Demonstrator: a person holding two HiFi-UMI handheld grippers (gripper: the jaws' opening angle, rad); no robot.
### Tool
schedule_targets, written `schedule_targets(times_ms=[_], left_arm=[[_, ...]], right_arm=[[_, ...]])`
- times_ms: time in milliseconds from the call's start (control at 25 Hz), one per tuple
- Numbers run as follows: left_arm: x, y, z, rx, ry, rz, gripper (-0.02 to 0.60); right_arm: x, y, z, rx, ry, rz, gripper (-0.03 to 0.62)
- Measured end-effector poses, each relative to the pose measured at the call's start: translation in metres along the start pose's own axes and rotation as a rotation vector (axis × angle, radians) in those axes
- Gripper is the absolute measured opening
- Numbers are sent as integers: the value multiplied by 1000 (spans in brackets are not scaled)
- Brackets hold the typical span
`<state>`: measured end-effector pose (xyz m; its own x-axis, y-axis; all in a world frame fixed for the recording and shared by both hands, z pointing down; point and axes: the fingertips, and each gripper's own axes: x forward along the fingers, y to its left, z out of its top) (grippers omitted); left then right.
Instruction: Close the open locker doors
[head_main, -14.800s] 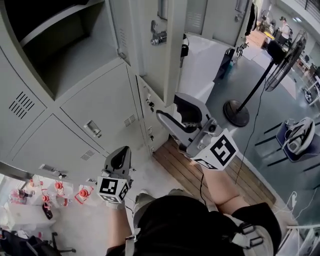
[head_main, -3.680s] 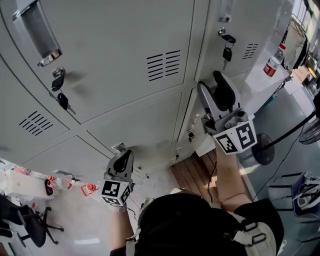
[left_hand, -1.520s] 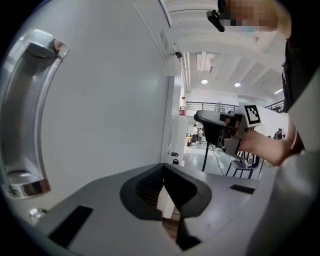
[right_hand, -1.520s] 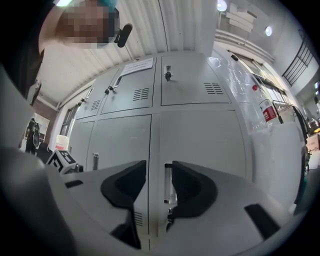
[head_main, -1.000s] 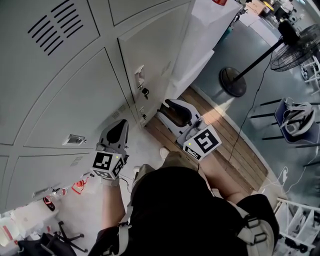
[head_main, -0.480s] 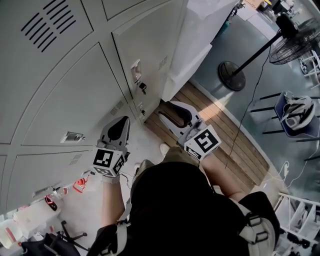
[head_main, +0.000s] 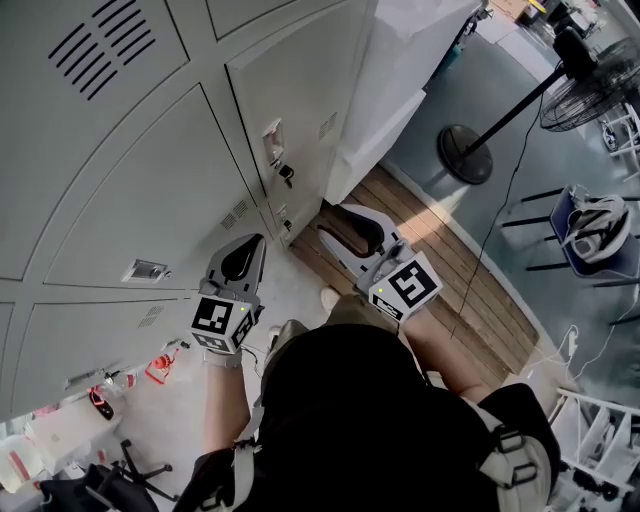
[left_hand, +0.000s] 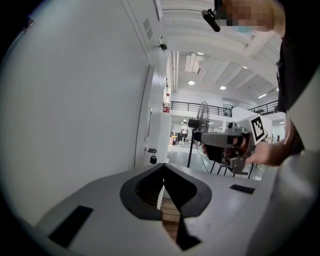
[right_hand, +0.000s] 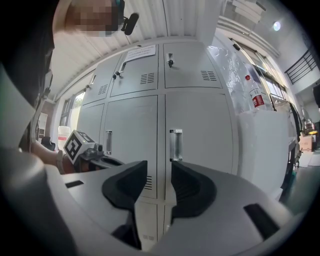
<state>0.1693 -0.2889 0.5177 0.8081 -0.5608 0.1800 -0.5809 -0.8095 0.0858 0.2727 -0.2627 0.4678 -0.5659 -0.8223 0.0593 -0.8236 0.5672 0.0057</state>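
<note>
One pedestal fan (head_main: 466, 152) stands near closed lockers (head_main: 150, 180); wooden decking (head_main: 455, 275) between.

Head view looked steeply down the lockers (head_main: 150, 200) from above; right gripper view faced them squarely; left gripper view apparently skimmed along their fronts.
</note>
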Motion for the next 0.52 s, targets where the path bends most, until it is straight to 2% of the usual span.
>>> schedule_targets(times_ms=[520], left_arm=[[0,-2,-3,-9,14,11,9]], right_arm=[[0,-3,1,11,-6,7,155]])
